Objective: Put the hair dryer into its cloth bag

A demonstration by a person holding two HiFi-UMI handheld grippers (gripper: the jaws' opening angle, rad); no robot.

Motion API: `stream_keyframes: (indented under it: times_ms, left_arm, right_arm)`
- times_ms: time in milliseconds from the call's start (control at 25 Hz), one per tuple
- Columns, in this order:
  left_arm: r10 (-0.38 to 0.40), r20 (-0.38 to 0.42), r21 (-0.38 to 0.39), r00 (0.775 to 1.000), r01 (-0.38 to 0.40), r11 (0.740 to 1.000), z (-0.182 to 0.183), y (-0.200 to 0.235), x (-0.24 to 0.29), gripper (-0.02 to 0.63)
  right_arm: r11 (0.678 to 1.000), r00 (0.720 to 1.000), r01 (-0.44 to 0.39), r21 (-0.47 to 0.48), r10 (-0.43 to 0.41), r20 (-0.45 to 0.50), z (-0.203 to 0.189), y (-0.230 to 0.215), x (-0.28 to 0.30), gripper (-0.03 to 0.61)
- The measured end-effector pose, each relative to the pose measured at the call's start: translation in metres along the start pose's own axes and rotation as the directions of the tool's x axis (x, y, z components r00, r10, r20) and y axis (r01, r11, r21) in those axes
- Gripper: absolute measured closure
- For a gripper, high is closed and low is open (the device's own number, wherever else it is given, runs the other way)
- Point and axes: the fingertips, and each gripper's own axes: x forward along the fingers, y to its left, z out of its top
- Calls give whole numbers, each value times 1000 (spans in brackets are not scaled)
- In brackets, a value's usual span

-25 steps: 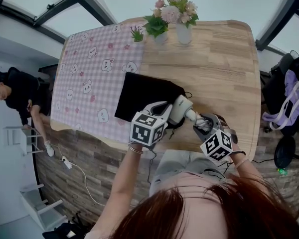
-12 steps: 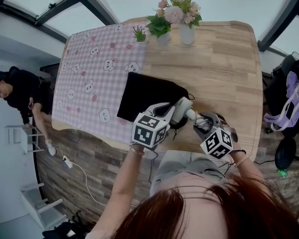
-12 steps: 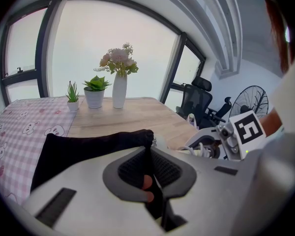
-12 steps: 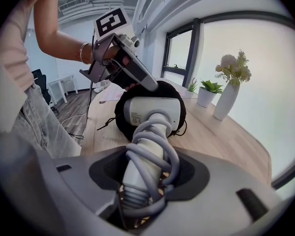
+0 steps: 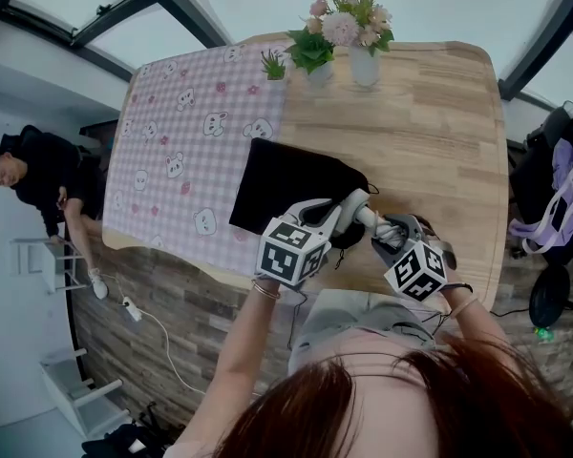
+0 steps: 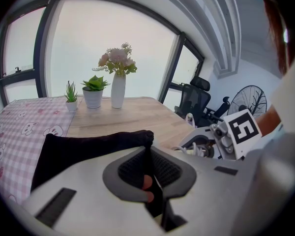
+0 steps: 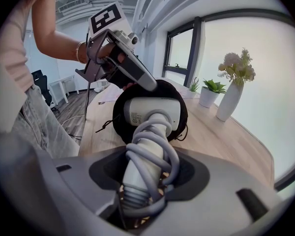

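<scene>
At the 6 o'clock edge of the wooden table (image 5: 430, 113), nearest the person: one black cloth bag (image 5: 291, 184), lying flat, its mouth facing 4 o'clock. The left gripper (image 6: 148, 154), jaws almost together, is pinching a fold of the bag's rim and lifting it, evidently so that the mouth is gaping for entry. The right gripper (image 7: 147, 181), jaws standing fairly wide, is clamping the handle of the hair dryer (image 7: 152, 114). The grey cord (image 7: 160, 146) is wound round that handle, so nothing is trailing or snagging. The dryer's head is pointing toward 10 o'clock and sitting in the bag's mouth, with black rim showing round it, while the handle and cord are lying outside. Insertion is judged begun, not complete. Also present are a vase of flowers (image 5: 365, 65) at 12 o'clock and a pink patterned cloth (image 5: 172, 151) at 9 o'clock, both well apart from the work.
</scene>
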Motion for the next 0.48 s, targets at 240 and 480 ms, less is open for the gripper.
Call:
stream_keyframes:
  times_ms: [240,480]
  left_arm:
    - [-11,3,2,1000,11,1000,1,-2,0,583]
    - [-22,4,3,1000,22,1000,1,-2,-2,583]
  right_arm:
    - [1000,1000,-12,-4,12,-6,4,-1,7,365]
    - [1000,1000,-27,12,27,-7,9,-1,14,365]
